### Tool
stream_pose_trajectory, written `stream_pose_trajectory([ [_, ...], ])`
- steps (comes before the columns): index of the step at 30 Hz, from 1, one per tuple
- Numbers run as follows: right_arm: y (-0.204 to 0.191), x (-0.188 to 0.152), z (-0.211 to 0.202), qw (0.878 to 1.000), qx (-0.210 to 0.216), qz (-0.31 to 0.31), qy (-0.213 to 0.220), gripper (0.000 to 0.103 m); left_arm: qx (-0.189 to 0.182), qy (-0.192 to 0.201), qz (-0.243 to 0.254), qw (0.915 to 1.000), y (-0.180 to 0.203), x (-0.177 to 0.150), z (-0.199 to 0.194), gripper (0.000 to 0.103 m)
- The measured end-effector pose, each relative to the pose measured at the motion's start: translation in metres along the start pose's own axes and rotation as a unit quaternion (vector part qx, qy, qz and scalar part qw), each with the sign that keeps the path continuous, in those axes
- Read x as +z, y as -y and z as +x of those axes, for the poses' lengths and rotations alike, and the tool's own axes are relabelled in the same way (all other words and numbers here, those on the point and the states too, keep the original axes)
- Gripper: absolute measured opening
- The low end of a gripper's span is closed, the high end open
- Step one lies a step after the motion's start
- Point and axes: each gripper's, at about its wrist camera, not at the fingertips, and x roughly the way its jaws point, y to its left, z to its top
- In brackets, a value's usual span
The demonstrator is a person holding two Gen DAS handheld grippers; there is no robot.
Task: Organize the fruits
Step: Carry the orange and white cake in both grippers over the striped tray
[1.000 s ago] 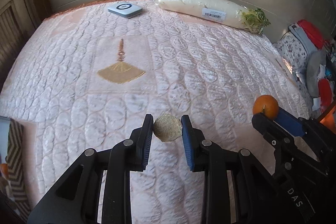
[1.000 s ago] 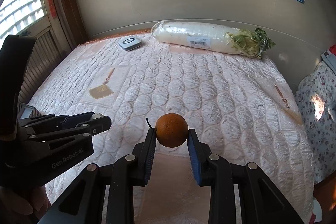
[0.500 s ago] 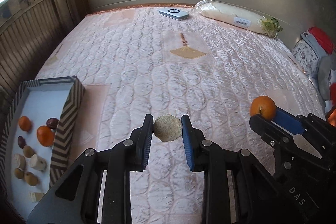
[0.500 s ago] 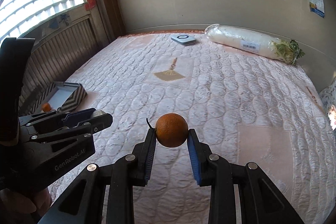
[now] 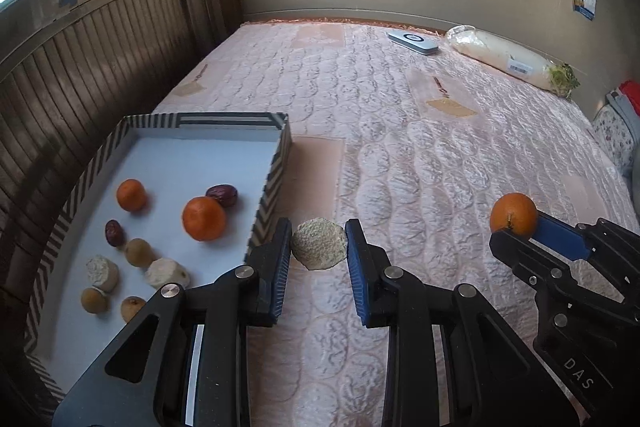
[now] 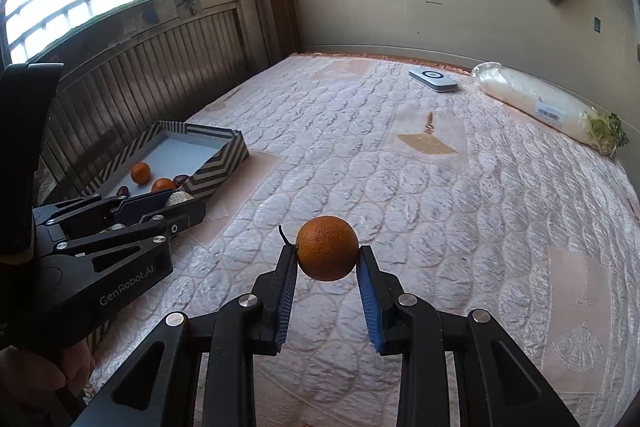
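My left gripper [image 5: 319, 245] is shut on a pale, rough round fruit [image 5: 319, 243], held above the bed just right of a striped tray [image 5: 276, 163]. The tray holds two oranges [image 5: 204, 218], dark dates [image 5: 222, 195] and several pale fruits [image 5: 138, 251]. My right gripper [image 6: 327, 254] is shut on an orange [image 6: 327, 247] and shows at the right of the left wrist view [image 5: 516, 223]. In the right wrist view the left gripper [image 6: 180, 207] hangs near the tray [image 6: 216, 163].
The pink quilted bed [image 5: 420, 155] stretches ahead. A wrapped white radish [image 5: 508, 61] and a flat white device [image 5: 412, 41] lie by the far wall. A wooden panelled wall [image 5: 80, 75] runs along the left. Clothes [image 5: 624, 123] are piled at the right.
Both grippers have swung left with their fruit still held. The striped tray has come into view and now lies close at the left.
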Motion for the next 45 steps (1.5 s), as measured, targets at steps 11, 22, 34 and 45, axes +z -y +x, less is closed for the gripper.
stream_pose_trajectory([
  [11, -0.051, 0.009, 0.012, 0.999, 0.024, -0.045, -0.005, 0.029, 0.031, 0.017, -0.028, 0.9990, -0.048, -0.007, -0.014, 0.026],
  [22, -0.092, 0.015, 0.024, 0.996, 0.047, -0.079, -0.012, 0.029, 0.056, 0.016, -0.047, 0.9972, -0.085, -0.016, -0.017, 0.026],
  [34, -0.142, 0.017, 0.045, 0.988, 0.078, -0.127, -0.030, 0.029, 0.072, 0.002, -0.083, 0.9940, -0.129, -0.030, -0.019, 0.026],
  [45, -0.178, 0.020, 0.068, 0.980, 0.098, -0.166, -0.051, 0.029, 0.060, -0.031, -0.115, 0.9910, -0.160, -0.043, -0.011, 0.026],
])
